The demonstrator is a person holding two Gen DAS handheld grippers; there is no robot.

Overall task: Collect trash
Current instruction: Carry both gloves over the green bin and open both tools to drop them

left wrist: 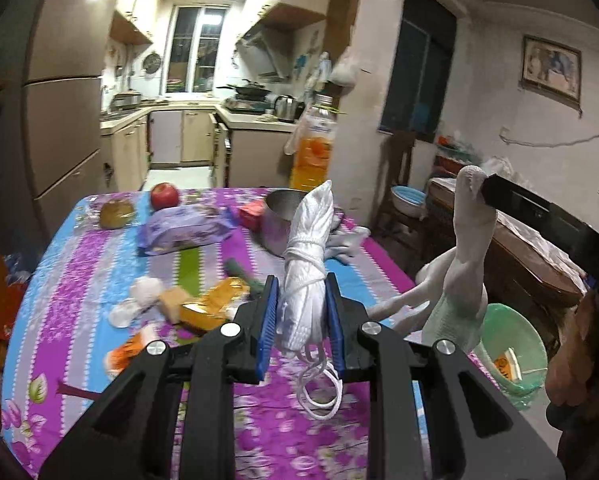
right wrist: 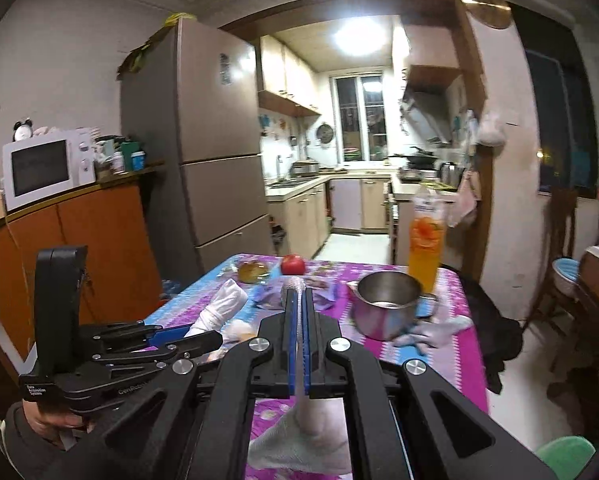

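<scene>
Left gripper [left wrist: 301, 300] clamps a rolled face mask [left wrist: 305, 268] above the table [left wrist: 79, 280]; right gripper [right wrist: 299, 308], fingers nearly shut, pinches a white glove [left wrist: 459, 272] by one fingertip. Both items appear lifted, the carrying step. The next move likely calls for release over the green bin [left wrist: 515, 348] just beside the table.

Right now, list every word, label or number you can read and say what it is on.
"Data Automation Systems", small and only roughly legible: white print on the left gripper, on its handle base.
"GenRob...", cut off: on that gripper's body.
"DA...", cut off: on the right gripper.
Juice bottle label: blurred, unreadable.
Purple packet print: unreadable.
</scene>
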